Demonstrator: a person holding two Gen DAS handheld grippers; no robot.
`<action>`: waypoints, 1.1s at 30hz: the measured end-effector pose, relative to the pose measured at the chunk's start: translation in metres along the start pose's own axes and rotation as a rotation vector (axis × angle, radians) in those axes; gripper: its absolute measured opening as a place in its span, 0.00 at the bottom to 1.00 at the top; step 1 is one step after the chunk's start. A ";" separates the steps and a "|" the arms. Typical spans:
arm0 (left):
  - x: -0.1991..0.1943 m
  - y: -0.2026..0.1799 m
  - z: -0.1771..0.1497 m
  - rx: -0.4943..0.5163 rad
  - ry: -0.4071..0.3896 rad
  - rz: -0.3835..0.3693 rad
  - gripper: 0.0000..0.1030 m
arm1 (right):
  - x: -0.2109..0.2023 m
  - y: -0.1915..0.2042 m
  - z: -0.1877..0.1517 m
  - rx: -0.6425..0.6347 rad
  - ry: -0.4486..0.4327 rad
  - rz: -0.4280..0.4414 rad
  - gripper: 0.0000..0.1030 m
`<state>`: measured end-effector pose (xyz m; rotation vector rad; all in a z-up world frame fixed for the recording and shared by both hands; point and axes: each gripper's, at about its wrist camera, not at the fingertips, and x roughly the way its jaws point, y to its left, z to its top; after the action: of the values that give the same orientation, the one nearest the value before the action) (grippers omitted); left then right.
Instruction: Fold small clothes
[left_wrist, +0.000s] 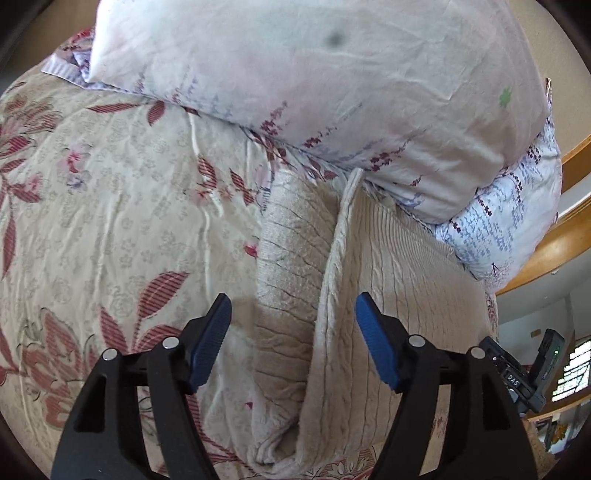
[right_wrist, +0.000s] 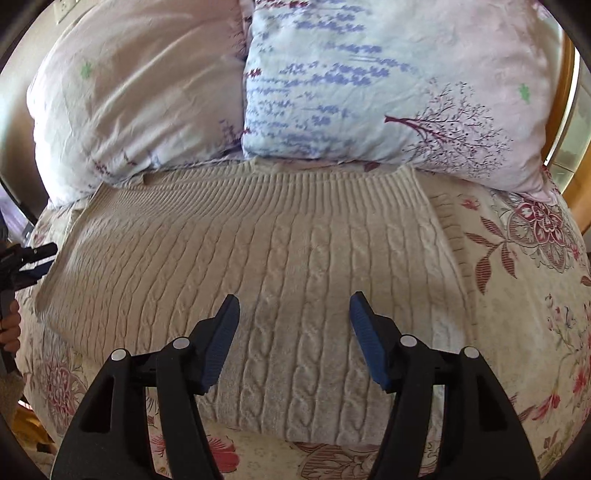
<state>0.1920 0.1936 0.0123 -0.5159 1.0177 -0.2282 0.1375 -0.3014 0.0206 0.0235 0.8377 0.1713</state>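
Observation:
A cream cable-knit sweater (right_wrist: 266, 258) lies flat on the floral bedspread (right_wrist: 524, 295), its ribbed hem against the pillows. In the left wrist view a sleeve (left_wrist: 288, 280) runs along the sweater's left side, folded beside the body's edge (left_wrist: 388, 273). My left gripper (left_wrist: 293, 306) hovers open above that sleeve, and nothing is pressed between its blue pads. My right gripper (right_wrist: 293, 304) is open over the middle of the sweater, holding nothing. The left gripper (right_wrist: 31, 260) also shows at the far left of the right wrist view, with a hand (right_wrist: 9, 332) below it.
Two pillows (right_wrist: 140, 92) (right_wrist: 388, 85) lie at the head of the bed, touching the sweater's far edge. A wooden bed frame (left_wrist: 546, 251) curves along the right. The right gripper's body (left_wrist: 524, 369) shows at the right edge of the left wrist view.

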 end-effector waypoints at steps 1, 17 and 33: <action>0.000 -0.001 0.001 0.005 -0.002 -0.003 0.72 | 0.001 0.001 -0.001 -0.007 0.005 -0.003 0.62; 0.022 -0.018 0.004 -0.021 -0.001 0.002 0.38 | 0.004 0.002 -0.004 0.011 0.008 0.002 0.66; -0.002 -0.059 0.013 -0.111 -0.059 -0.214 0.21 | -0.009 -0.002 -0.005 0.058 -0.020 0.061 0.67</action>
<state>0.2056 0.1480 0.0492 -0.7299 0.9215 -0.3460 0.1281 -0.3047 0.0233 0.1049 0.8227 0.2040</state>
